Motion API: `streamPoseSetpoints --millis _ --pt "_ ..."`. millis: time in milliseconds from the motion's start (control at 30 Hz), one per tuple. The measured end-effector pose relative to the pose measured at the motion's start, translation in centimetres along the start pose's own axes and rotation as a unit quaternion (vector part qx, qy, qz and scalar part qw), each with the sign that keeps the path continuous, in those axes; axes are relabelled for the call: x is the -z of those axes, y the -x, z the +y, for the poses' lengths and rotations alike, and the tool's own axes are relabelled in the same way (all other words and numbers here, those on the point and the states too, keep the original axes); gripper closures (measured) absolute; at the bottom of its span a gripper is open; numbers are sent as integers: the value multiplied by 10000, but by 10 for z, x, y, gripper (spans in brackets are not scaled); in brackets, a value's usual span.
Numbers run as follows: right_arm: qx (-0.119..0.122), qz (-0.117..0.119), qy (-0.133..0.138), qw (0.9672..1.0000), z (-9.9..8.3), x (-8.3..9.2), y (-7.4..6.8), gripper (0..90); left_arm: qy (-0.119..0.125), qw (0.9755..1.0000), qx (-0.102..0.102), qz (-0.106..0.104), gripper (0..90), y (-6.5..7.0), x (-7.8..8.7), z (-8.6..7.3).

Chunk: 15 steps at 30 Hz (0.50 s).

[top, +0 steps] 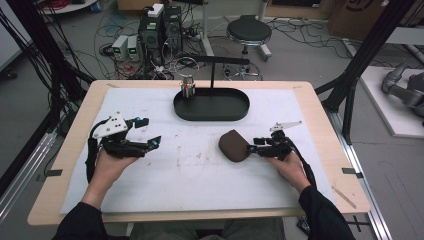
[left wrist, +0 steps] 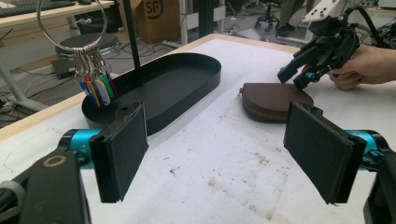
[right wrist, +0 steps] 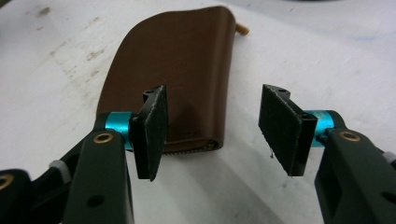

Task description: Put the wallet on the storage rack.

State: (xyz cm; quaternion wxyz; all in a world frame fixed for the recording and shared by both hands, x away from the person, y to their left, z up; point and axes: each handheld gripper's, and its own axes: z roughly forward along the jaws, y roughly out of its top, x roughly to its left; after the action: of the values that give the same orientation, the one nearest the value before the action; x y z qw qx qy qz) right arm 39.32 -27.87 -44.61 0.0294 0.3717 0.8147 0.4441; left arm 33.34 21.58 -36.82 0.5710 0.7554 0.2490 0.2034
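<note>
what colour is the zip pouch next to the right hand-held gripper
Brown, a plain dark leather-like brown pouch; the right gripper view shows it best.

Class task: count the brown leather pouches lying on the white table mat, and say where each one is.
1. The brown pouch lies flat on the mat, in front of the black oval tray, just beside the right tongs. Nothing suggests another hidden one.

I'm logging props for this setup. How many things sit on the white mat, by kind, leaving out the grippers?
Brown zip pouch: 1
Black oval tray with post: 1
Key ring with coloured tags, hanging over the tray: 1
Total: 3
</note>
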Motion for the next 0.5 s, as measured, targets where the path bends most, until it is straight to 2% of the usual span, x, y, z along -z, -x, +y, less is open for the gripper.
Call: streamPoseSetpoints --millis 233,267,367,500 --pt "-488 311 -157 9982 -2 -4 7 443 6 10000 -29 -31 215 1 -2 1" --pt "-540 345 -182 9978 -2 -4 8 460 7 10000 -32 -29 215 1 -2 1" --pt "-730 636 -248 9950 -2 -4 9 595 1 10000 -41 -52 215 2 -3 2" --pt "-706 639 -267 9951 -1 -3 7 633 -14 10000 -50 -74 215 4 -6 3"
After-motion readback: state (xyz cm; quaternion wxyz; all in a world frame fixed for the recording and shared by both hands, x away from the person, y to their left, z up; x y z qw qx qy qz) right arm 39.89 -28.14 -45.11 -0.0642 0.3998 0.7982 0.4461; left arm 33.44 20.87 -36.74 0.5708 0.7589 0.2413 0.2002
